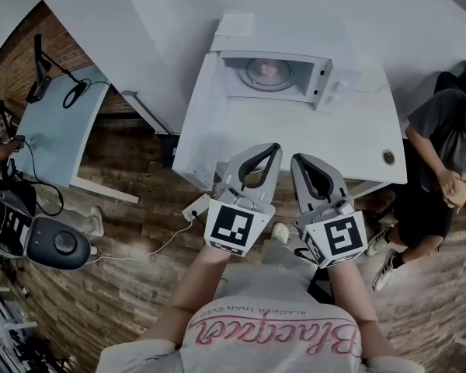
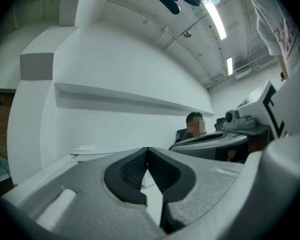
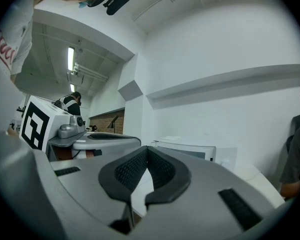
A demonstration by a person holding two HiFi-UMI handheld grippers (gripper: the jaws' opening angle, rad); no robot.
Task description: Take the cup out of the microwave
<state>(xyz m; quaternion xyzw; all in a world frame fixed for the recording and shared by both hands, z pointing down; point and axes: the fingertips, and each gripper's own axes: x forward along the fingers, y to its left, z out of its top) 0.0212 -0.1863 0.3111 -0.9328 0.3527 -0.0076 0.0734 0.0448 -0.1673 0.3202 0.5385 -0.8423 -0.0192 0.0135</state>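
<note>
The white microwave (image 1: 273, 74) stands at the far side of the white table (image 1: 357, 138), its cavity open toward me. Inside it shows a round pale shape (image 1: 266, 70); whether that is the cup or the turntable I cannot tell. My left gripper (image 1: 272, 147) and right gripper (image 1: 297, 160) hang side by side over the table's near edge, well short of the microwave. Both are shut with nothing between the jaws. The right gripper view shows the microwave (image 3: 189, 149) ahead and the left gripper (image 3: 102, 140) beside it. In the left gripper view, the right gripper (image 2: 225, 140) appears alongside.
A person in a dark shirt (image 1: 441, 142) sits at the table's right end. A cable hole (image 1: 388, 157) is near that corner. A pale desk (image 1: 58, 127) with a black lamp (image 1: 40, 72) stands to the left. A power strip (image 1: 196, 206) lies on the wooden floor.
</note>
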